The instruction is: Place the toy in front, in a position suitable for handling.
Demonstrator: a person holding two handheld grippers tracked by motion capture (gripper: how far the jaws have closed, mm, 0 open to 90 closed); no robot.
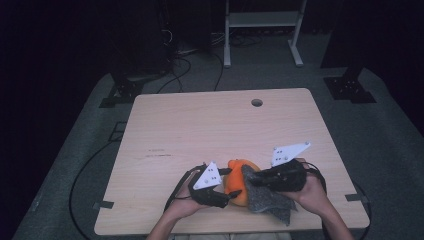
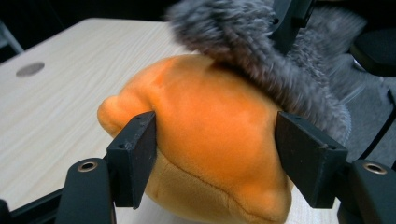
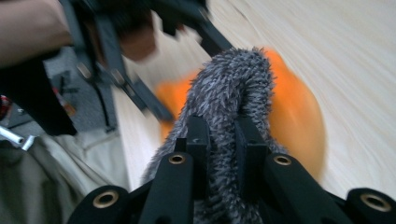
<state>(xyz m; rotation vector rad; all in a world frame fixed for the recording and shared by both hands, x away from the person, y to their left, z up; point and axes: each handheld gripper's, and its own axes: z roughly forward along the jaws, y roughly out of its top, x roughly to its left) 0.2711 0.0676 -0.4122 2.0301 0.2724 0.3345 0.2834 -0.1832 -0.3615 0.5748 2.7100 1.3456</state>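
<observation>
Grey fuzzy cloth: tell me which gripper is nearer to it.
Right. The right gripper is clamped on the grey fuzzy cloth; the left gripper grips the orange plush toy beneath it.

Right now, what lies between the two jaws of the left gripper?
The orange plush toy lies between the jaws of the left gripper, which press its sides, as the left gripper view shows. A grey fuzzy cloth is draped over its top.
</observation>
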